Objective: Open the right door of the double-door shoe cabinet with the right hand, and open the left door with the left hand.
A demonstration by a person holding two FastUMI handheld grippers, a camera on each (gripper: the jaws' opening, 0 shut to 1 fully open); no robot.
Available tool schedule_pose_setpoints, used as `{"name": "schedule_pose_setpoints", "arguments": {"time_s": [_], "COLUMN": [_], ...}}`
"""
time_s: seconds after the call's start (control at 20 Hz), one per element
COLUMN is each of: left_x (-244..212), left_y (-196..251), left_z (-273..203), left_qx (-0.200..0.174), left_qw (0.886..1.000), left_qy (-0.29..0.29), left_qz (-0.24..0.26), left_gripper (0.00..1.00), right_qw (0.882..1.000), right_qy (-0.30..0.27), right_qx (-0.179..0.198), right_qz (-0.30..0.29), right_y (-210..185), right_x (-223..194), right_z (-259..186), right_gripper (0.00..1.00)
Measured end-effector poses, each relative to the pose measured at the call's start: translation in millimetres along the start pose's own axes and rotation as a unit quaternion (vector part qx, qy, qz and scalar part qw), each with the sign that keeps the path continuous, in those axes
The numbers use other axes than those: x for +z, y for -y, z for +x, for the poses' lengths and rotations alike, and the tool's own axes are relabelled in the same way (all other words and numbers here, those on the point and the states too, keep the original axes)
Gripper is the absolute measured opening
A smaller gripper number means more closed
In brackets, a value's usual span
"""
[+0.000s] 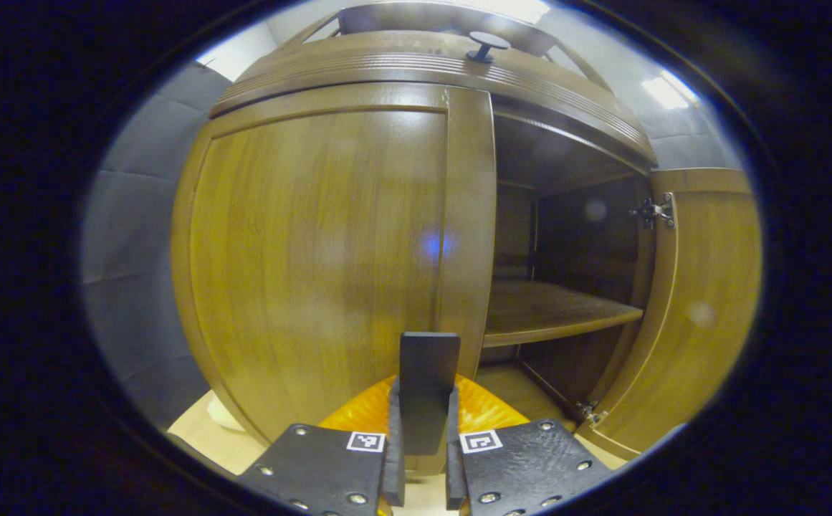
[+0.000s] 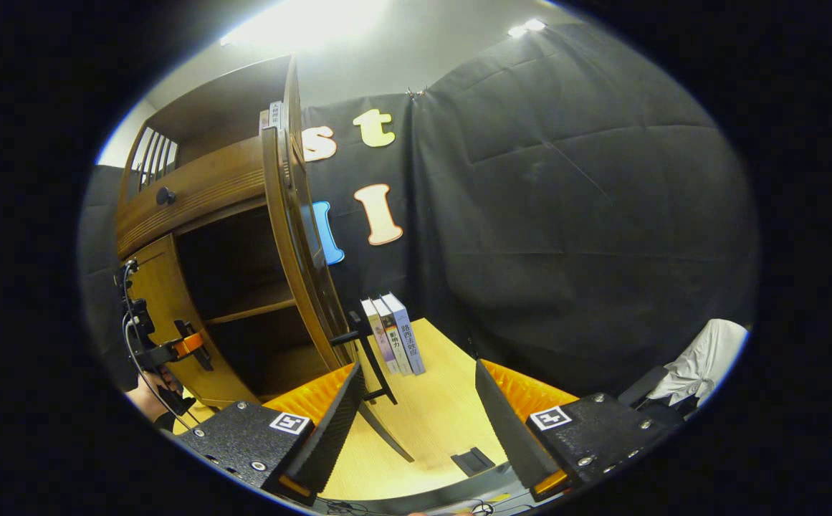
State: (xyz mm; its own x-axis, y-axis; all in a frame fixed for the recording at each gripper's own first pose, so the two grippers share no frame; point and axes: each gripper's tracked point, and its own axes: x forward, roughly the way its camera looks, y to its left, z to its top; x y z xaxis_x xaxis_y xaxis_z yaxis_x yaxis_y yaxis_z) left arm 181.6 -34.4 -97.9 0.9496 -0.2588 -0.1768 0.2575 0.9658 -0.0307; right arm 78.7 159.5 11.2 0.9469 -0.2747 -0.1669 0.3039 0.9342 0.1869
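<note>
Where the left gripper view looks along its own fingers, the left hand-held gripper [image 1: 423, 430] is closed on the dark flat handle [image 1: 428, 387] of the left door [image 1: 315, 265], one finger pressing on each side of it. The left door of the shoe cabinet [image 1: 423, 68] lies flush with the frame, closed. Beside it the right door [image 1: 702, 308] stands swung wide, its hinges [image 1: 651, 212] exposed, and the dim interior shows a wooden shelf [image 1: 552, 308]. A dark round knob [image 1: 487, 44] sits on the drawer front above the doors.

Where the right gripper view looks along its own fingers, the right hand-held gripper [image 2: 419, 423] is open, its jaws wide apart and holding nothing. The right door [image 2: 301, 236] appears edge-on just ahead of the left finger, its dark bar handle [image 2: 369, 358] near that finger; whether they touch cannot be told. Three upright books [image 2: 394, 335] stand on the pale surface [image 2: 444, 416] against the black booth wall. Farther off, the left hand-held gripper [image 2: 172, 350] and a hand [image 2: 149, 398] meet the left door [image 2: 165, 308]. A white cloth [image 2: 706, 358] lies at the right edge.
</note>
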Motion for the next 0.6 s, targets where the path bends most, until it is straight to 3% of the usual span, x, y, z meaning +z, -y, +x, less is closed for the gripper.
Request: {"name": "schedule_pose_setpoints", "arguments": {"time_s": [0.05,0.25,0.3,0.4,0.6], "left_x": [2,4,6,9,17], "left_y": [-1,-5,-6,-7,-16], "left_z": [-4,-11,-11,-12,-13], "left_qx": [0.000,-0.006,-0.007,-0.010,-0.018], "left_qw": [1.000,1.000,1.000,1.000,1.000], "left_qy": [0.002,0.005,0.006,0.007,0.008], "left_qz": [-0.001,-0.006,-0.006,-0.007,-0.016], "left_gripper": [0.30,0.30,0.30,0.30,0.31], "right_qw": [1.000,0.999,0.999,0.998,0.994], "right_qy": [-0.002,-0.028,-0.036,-0.048,-0.069], "right_qx": [0.009,0.029,0.034,0.047,0.082], "right_qz": [0.003,-0.002,0.000,-0.004,-0.033], "right_y": [-6,-19,-25,-40,-74], "right_x": [-3,-23,-28,-39,-62], "right_z": [0,2,3,2,-5], "right_gripper": [0.95,0.96,1.00,0.95,0.96]}}
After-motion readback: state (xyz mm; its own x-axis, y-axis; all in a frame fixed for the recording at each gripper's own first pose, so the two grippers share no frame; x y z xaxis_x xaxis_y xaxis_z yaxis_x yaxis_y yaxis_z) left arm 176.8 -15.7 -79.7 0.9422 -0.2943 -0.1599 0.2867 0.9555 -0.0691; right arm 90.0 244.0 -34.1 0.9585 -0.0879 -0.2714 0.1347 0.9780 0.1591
